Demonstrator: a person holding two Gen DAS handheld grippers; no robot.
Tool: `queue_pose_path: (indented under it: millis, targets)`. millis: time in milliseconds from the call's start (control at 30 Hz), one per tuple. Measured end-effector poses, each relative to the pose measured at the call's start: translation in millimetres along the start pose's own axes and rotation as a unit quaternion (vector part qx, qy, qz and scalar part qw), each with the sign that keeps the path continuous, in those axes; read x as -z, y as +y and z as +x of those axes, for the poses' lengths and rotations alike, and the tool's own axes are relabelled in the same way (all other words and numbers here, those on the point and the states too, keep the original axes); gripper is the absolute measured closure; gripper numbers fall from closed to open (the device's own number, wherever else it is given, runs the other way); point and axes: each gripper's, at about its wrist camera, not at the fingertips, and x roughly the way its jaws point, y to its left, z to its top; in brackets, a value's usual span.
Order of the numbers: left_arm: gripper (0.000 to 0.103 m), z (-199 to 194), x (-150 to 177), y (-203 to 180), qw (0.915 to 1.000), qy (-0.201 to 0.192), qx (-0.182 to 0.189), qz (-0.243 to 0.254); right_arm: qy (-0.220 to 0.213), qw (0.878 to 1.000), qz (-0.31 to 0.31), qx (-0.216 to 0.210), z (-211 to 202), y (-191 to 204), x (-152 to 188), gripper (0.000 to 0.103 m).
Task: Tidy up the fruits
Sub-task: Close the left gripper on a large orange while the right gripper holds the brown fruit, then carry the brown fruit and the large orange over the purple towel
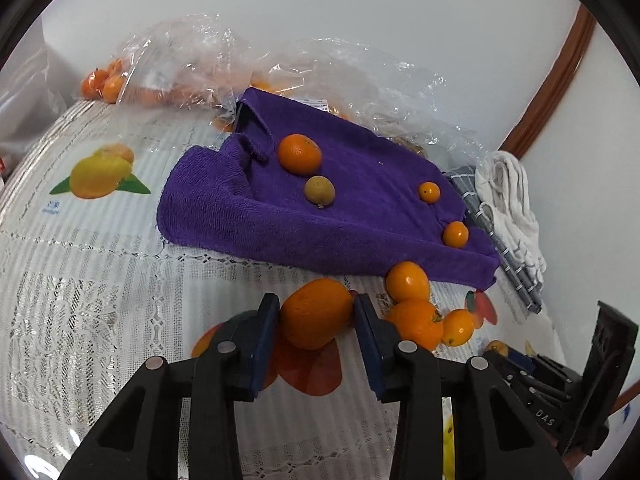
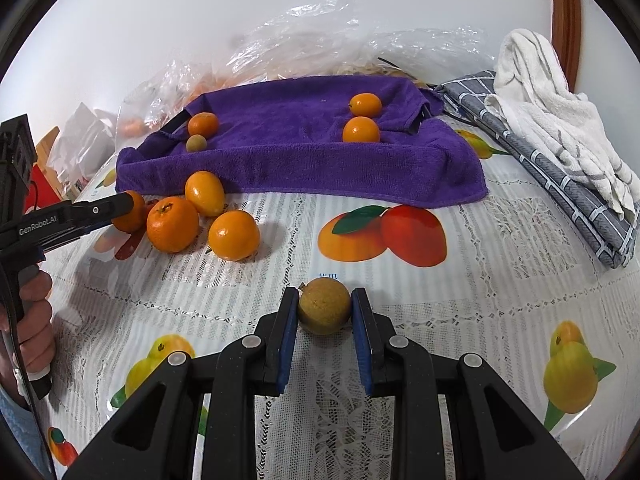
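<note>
Nearest the left wrist camera, the left gripper (image 1: 316, 312) has its blue pads against the two sides of an orange fruit (image 1: 314, 314) that sits on the lace tablecloth (image 1: 100, 300); the pads appear to touch the skin, so I read it as a pinch on the fruit. Just to the right of that gripper, three more oranges (image 1: 416, 320) cluster together, and beyond its fingertips the purple towel (image 1: 320, 220) carries two small oranges, one larger one and a brownish round fruit.

In the right wrist view, the right gripper (image 2: 325, 312) is clamped on a brown round fruit (image 2: 325, 306), held at its widest part directly between the pads, low over the cloth. To its left, the left gripper shows again, its tip at the fruit pile (image 2: 192, 216), with a hand on its handle.

The orange looks light, with a firm but yielding, slightly waxy skin; being round, it will likely roll or squirt out if gripped off-centre. Holding across the middle with modest pressure seems best, since hard squeezing would bruise it. The brown fruit looks rougher and harder-shelled, so probably less slippery.
</note>
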Motion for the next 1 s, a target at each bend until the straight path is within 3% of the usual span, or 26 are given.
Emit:
queue_pose_path:
  millis: [200, 333, 600, 1000]
  targets:
    - [0.067, -15, -2, 8, 0.9991, -0.035, 0.004, -0.023, 0.000, 1.000, -0.002, 0.002, 1, 1, 0, 0.077]
    - [0.067, -22, -3, 6, 0.9974, -0.055, -0.046, -0.007, 0.000, 1.000, -0.004, 0.006, 2, 2, 0, 0.077]
    - [0.067, -7, -2, 2, 0.9971, -0.019, -0.072, 0.014, 0.001, 1.000, -0.010, 0.013, 2, 4, -1, 0.077]
    - [0.067, -4, 0, -2, 0.9963, -0.019, -0.079, 0.028, 0.003, 1.000, -0.019, 0.022, 4, 6, 0, 0.077]
